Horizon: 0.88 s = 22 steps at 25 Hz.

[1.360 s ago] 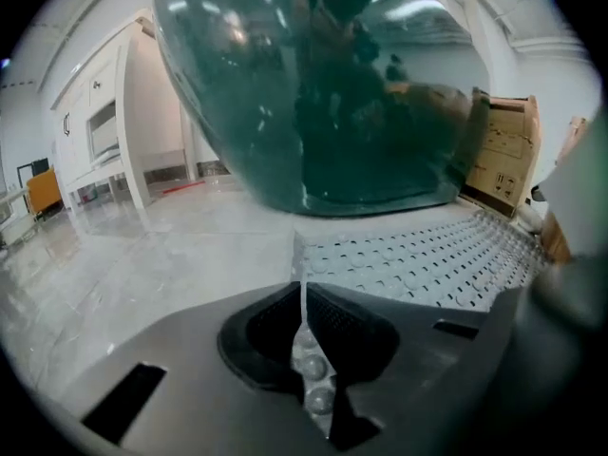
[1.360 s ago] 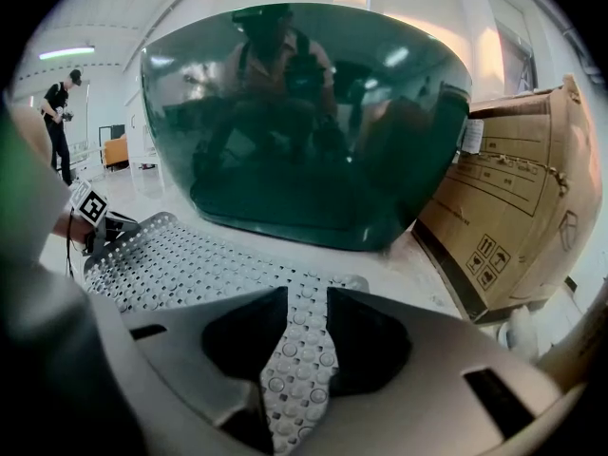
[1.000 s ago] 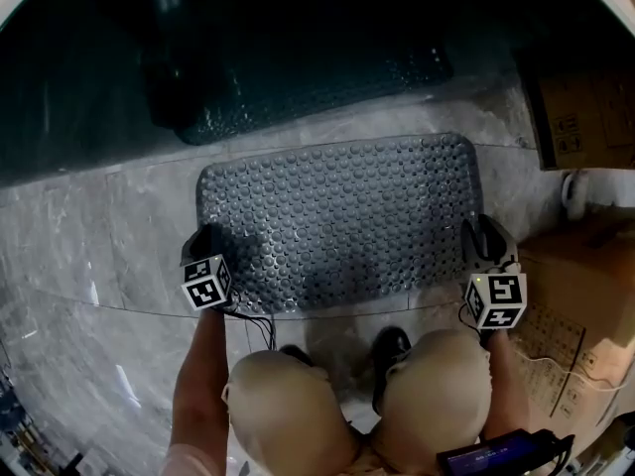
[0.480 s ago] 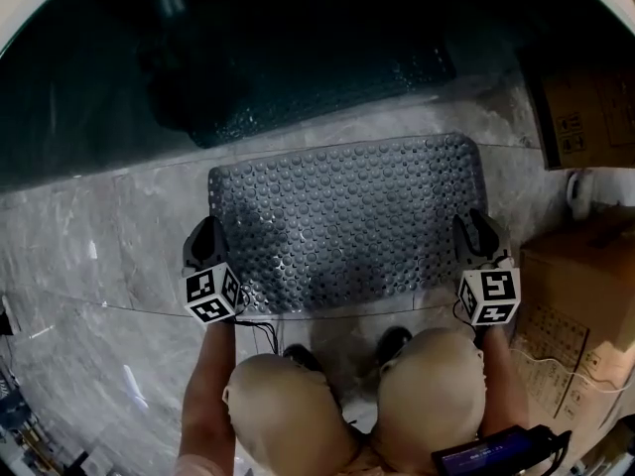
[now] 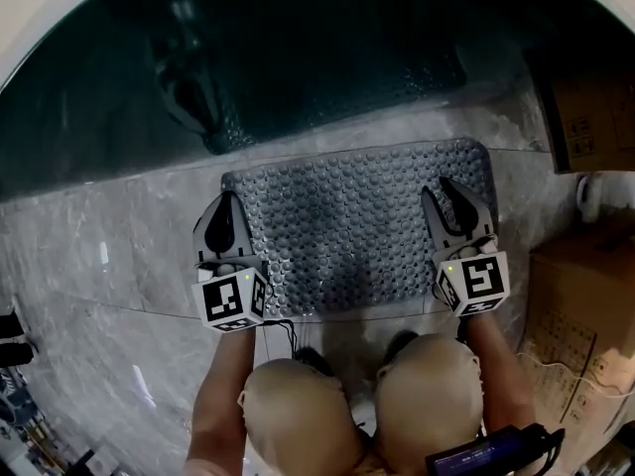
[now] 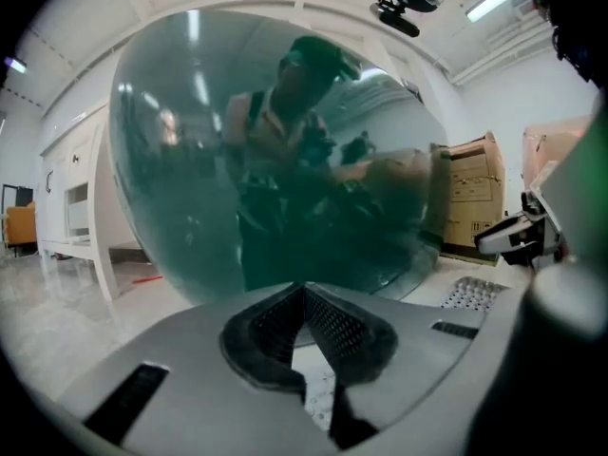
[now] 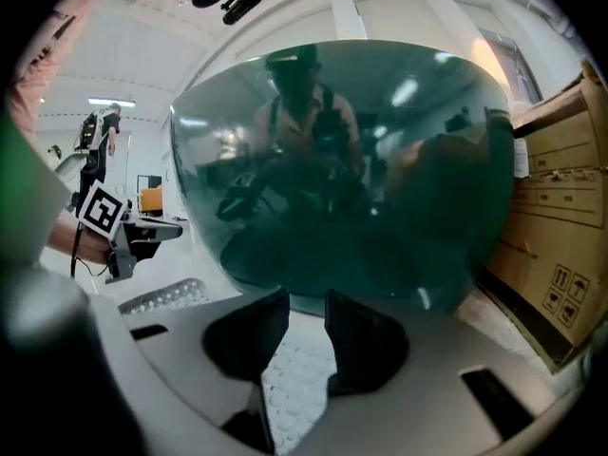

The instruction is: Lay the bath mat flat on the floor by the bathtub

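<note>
1. Now released: bath mat (image 5: 347, 228), clamped along its near edge by both tools 1.4 s ago, free of both at this moment.
2. Left tool (image 5: 229, 198): raised from the floor (image 5: 99, 256) to a position above the mat's left edge. Jaw tips brought together, nothing between them.
3. Right tool (image 5: 435, 188): likewise raised, now above the mat's right part. Jaws parted, with only the studded surface showing through the gap from below and no contact with it.
4. Position of the bath mat: spread flat on the floor, studs up, long side just beside the bathtub (image 5: 298, 48), with a narrow strip of floor between. No fold or lifted corner visible.
5. Meaning for the task: agrees with the end state required. Judged as laid in place and let go, with no further placing needed as far as these views settle it.
6. Count:
   - bath mat: one
   - bathtub: one
   - tools: two, one per hand
   - cardboard boxes: two, an upper box (image 5: 585, 117) and a lower box (image 5: 580, 286), both at the right, near the mat's right end
</note>
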### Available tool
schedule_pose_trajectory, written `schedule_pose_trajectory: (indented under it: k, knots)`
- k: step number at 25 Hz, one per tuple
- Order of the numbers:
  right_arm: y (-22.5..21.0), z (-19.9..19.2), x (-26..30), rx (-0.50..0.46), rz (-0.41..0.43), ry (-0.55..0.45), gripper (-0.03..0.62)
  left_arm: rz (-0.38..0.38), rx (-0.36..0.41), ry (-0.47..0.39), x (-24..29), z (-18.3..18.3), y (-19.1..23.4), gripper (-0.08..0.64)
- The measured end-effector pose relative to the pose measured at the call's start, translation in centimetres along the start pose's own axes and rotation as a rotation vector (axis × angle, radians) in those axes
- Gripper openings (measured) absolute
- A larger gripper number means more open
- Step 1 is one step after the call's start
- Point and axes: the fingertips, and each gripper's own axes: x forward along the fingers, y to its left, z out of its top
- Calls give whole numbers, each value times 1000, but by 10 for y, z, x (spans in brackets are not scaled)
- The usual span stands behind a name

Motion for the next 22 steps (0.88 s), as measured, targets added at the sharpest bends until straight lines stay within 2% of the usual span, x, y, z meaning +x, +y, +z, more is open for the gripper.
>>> schedule_pose_trajectory:
  k: [3,6,8,12,22]
  knots:
    - [11,20,7,-24,25,-49,90,-16,13,-44,3,17,-14,28]
    - [20,34,9,-78,27,-77,53,-45,103,-84,0,26,-33,28]
    - [22,42,7,-102,15,-93,43,-60,135,-104,-2,31,-42,28]
    - [21,57,3,-121,-3,-141,31,-71,137,-122,-3,37,-50,28]
    - [23,62,1,-111,-3,-196,18,-76,129,-105,-1,34,-54,28]
